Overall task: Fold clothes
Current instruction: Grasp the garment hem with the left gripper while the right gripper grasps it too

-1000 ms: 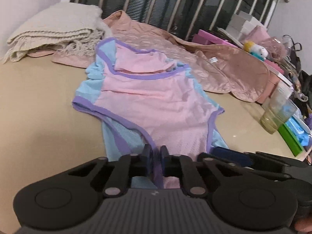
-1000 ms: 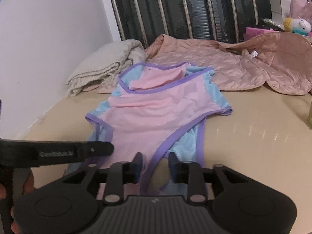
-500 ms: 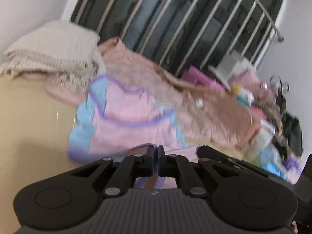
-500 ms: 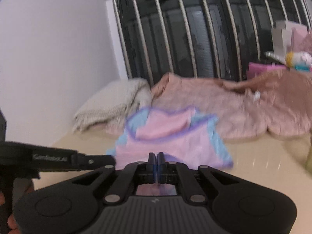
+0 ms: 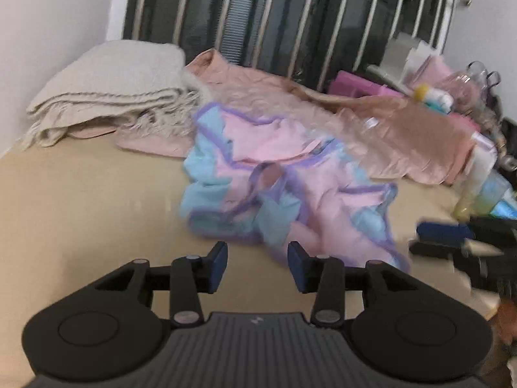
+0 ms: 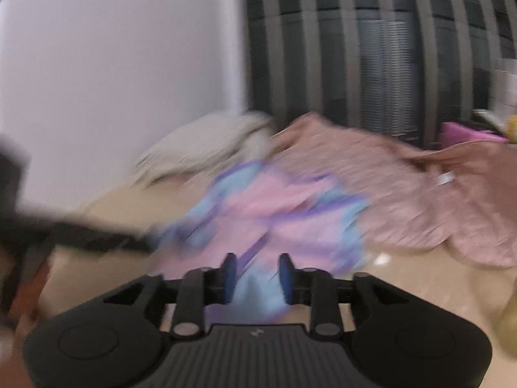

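**Pink garment doubled on the bench, both hand-held grippers open**

The tan bench point(image 5: 80, 200) carries a quilted pink-brown jacket point(image 5: 371, 119) along its far side and a folded cream knit blanket point(image 5: 110, 87) in the far left corner. The task's thing, a pink mesh top with blue panels and purple trim point(image 5: 278, 190), lies mid-bench, just in front of the jacket. Its near part is doubled over the far part in a loose, rumpled heap, with the purple hem curled and a blue panel turned up.

Judged procedure: flatten the doubled layer so its edges align with the layer beneath, pinch trim rather than mesh, and keep clear of the jacket.

Orientation: the neckline end points away toward the window bars. The long axis runs from near-right to far-left in the left wrist view; bunching makes it approximate.

The left hand-held gripper point(image 5: 257, 263) stands with jaws wide apart, empty, just short of the near hem. The right hand-held gripper point(image 6: 257, 278) is likewise spread, with cloth below the gap but not pinched; that view is blurred.
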A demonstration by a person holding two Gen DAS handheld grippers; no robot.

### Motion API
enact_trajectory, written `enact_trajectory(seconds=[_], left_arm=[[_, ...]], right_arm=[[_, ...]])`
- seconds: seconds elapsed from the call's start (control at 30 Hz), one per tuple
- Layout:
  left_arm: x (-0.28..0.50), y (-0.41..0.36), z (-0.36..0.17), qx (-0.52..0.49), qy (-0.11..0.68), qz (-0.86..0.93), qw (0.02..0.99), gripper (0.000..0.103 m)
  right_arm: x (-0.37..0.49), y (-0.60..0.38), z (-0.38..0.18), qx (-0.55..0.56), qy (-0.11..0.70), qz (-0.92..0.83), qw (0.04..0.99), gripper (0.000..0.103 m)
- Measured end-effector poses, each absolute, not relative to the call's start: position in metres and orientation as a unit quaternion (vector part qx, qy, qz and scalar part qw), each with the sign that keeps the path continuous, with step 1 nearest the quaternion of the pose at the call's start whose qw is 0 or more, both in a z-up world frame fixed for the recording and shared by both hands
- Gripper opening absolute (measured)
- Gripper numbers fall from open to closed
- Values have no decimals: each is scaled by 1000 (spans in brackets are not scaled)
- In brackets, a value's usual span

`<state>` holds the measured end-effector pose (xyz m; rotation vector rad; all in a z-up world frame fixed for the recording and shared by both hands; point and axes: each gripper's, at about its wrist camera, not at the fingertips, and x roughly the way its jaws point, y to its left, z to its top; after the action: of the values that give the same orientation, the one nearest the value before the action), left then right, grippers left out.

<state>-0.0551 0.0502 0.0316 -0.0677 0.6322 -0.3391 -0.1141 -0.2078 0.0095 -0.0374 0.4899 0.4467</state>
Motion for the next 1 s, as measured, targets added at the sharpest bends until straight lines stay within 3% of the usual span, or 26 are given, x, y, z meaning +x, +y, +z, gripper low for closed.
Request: enact_trajectory(seconds=[0.1,0.13,0.2,0.27,0.3,0.43,0.57,0.7,0.9,0.97,1.0], left_arm=[[-64,42,32,-7,289,-186,939,47],[-68,39,32,8,282,-185,941,55],[-77,32,31,42,268,-176,946,57],[-91,25,28,78,252,-166,950,57],[-99,21,26,94,242,-161,952,57],[-131,-1,20,172,182,-148,957,59],[-139,-7,19,162,190,-173,953,75],[-146,-14,17,150,199,-198,948,73],[-157,-23,14,131,212,-236,939,32],[-161,-27,13,125,217,-249,936,15],[-163,-28,13,122,219,-255,934,12]], right_arm=[[-110,-189,-4,-4,267,226,937,39],[-103,-185,-8,7,271,225,936,40],[-86,-183,-16,35,294,220,930,38],[-77,-186,-18,73,306,221,923,19],[-73,-191,-17,95,318,232,914,3],[-106,-212,8,152,284,279,905,3],[-149,-244,50,194,235,338,890,3],[-171,-271,70,196,210,329,899,3],[-179,-301,56,173,243,253,920,4],[-176,-295,43,133,271,211,930,8],[-174,-291,37,112,286,189,933,12]])
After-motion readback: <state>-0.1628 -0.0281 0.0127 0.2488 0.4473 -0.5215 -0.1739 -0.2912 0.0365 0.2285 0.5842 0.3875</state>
